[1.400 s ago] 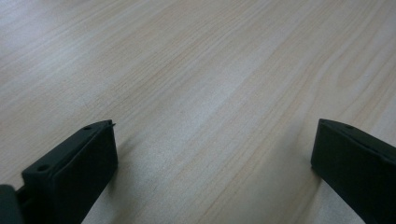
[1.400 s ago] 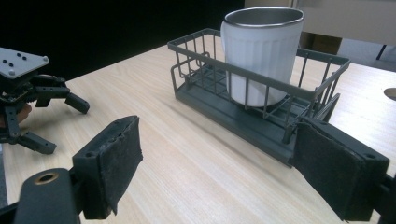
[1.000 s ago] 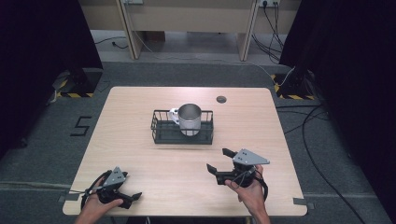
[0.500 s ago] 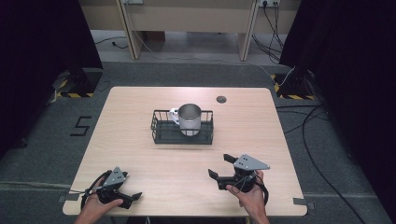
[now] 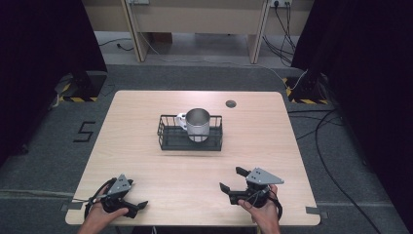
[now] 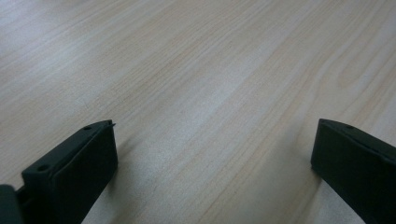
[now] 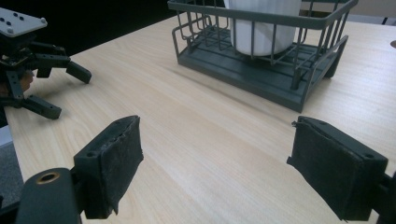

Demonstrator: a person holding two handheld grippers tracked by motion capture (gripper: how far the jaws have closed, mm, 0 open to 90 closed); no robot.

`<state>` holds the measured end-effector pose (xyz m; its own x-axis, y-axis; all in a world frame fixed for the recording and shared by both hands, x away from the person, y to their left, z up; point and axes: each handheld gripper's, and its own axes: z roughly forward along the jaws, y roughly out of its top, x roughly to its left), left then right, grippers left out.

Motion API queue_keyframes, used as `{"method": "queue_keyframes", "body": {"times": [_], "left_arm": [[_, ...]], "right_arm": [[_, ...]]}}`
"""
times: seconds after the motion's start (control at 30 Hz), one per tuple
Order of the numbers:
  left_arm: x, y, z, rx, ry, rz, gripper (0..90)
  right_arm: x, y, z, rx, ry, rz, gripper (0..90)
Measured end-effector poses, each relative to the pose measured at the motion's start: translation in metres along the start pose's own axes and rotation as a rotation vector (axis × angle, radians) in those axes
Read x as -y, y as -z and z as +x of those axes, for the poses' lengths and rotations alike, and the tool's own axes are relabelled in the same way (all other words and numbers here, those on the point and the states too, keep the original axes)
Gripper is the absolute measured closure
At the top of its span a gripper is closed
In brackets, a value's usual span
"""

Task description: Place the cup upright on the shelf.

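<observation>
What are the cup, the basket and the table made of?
The cup looks like shiny metal, grey and gleaming, though its side looks white in the right gripper view. The basket looks like dark painted wire, with thin bars. The table looks like pale wood, with grain lines, maybe a printed surface.

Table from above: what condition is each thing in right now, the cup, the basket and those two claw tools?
Metal mug: upright in the basket, open top up, handle towards the left.
Wire basket: upright at the table's middle, holding the mug.
Left gripper: open, holding nothing, low at the near left edge.
Right gripper: open, holding nothing, facing the basket.
Table: bare light wood around the basket.
</observation>
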<state>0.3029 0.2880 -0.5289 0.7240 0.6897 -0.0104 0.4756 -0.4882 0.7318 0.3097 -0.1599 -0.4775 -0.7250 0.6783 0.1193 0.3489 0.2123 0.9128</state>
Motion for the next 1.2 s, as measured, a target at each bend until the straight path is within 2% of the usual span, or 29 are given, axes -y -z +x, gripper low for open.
{"method": "queue_keyframes", "body": {"times": [0.3, 0.73, 1.2], "left_arm": [[0.000, 0.000, 0.000, 0.000, 0.000, 0.000, 0.0], [0.000, 0.000, 0.000, 0.000, 0.000, 0.000, 0.0], [0.000, 0.000, 0.000, 0.000, 0.000, 0.000, 0.0]], "right_arm": [[0.009, 0.005, 0.001, 0.001, -0.015, -0.003, 15.9], [0.016, 0.009, 0.007, 0.003, 0.001, -0.007, 15.6], [0.025, 0.015, 0.008, 0.017, -0.009, -0.003, 15.4]]}}
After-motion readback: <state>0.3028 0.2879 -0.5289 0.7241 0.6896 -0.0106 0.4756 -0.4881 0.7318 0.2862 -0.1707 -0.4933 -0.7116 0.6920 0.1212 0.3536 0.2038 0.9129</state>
